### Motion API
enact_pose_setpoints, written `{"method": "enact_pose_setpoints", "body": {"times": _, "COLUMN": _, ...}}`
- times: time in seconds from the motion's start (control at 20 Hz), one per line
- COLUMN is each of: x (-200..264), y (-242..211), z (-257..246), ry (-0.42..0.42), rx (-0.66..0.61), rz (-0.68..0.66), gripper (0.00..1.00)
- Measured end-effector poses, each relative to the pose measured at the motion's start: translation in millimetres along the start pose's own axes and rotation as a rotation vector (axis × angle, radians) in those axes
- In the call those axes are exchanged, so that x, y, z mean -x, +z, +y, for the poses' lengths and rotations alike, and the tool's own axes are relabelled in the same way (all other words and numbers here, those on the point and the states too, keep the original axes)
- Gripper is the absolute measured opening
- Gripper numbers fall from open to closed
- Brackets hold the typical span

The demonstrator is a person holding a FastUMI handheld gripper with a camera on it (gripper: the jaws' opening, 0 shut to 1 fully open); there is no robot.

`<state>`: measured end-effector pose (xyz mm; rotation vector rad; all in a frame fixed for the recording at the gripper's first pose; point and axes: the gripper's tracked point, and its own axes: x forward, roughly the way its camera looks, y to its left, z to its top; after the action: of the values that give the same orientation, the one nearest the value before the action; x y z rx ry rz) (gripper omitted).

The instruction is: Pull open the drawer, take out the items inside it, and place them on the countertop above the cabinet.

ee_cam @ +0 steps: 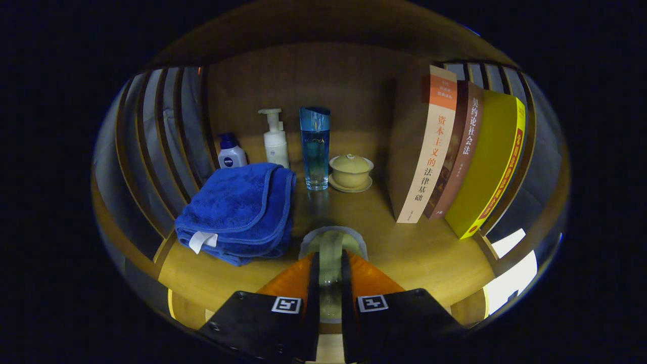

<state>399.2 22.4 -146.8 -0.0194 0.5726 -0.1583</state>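
Note:
My gripper (330, 263) is shut on a small clear glass (331, 241); both fingers press its sides and its greyish rim shows just past the fingertips. The glass is held low over the wooden countertop (419, 253), near its front edge. Whether it touches the wood cannot be told. To the left of the fingers, a folded blue towel (240, 212) lies on the countertop.
At the back stand a small blue-capped bottle (231, 155), a white pump bottle (275, 139), a tall blue bottle (314, 147) and a lidded yellow tea bowl on a saucer (351, 172). Three books (455, 146) lean at the right. Slatted side walls (162, 136) bound the shelf.

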Motion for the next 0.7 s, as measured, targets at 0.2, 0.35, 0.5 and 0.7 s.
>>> {"method": "enact_pose_setpoints", "body": {"times": 0.2, "x": -4, "y": -12, "z": -5, "ry": -0.017, "rx": -0.016, "rz": 0.029, "gripper": 0.32}}
{"method": "enact_pose_setpoints", "body": {"times": 0.35, "x": -6, "y": -10, "z": -8, "ry": -0.02, "rx": -0.028, "rz": 0.016, "gripper": 0.33}}
{"method": "enact_pose_setpoints", "body": {"times": 0.5, "x": -3, "y": -11, "z": -3, "ry": 0.005, "rx": -0.053, "rz": 0.015, "gripper": 0.55}}
{"method": "enact_pose_setpoints", "body": {"times": 0.7, "x": 1, "y": -15, "z": 8, "ry": 0.039, "rx": -0.096, "rz": 0.018, "gripper": 0.83}}
